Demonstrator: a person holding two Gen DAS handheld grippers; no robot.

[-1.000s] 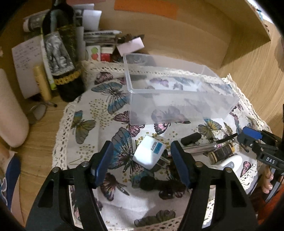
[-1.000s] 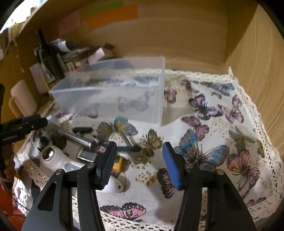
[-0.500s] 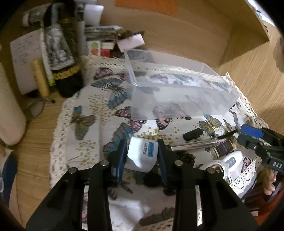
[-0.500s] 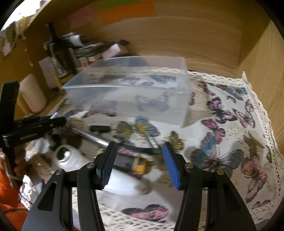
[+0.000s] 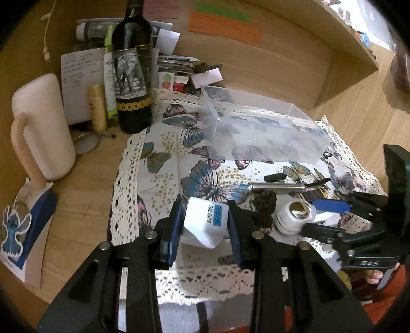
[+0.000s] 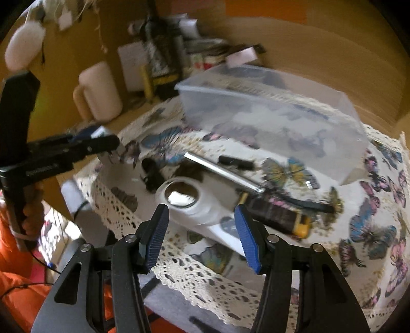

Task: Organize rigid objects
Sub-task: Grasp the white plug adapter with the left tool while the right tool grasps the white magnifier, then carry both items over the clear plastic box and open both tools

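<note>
Above the butterfly cloth (image 5: 164, 164), your left tool (image 5: 205, 225), spread wide a second ago, now pinches the white travel adapter (image 5: 205, 222) and lifts it toward the clear bin (image 5: 256, 133), while your right tool (image 6: 201, 235) stays spread over the white jar (image 6: 184, 199).

Both wrist views look down closely, sharing the clear bin (image 5: 261, 133).

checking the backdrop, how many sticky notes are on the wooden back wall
4: a pink one behind the wine bottle, plus green, light orange and orange overlapping further right; others may be hidden.
</note>
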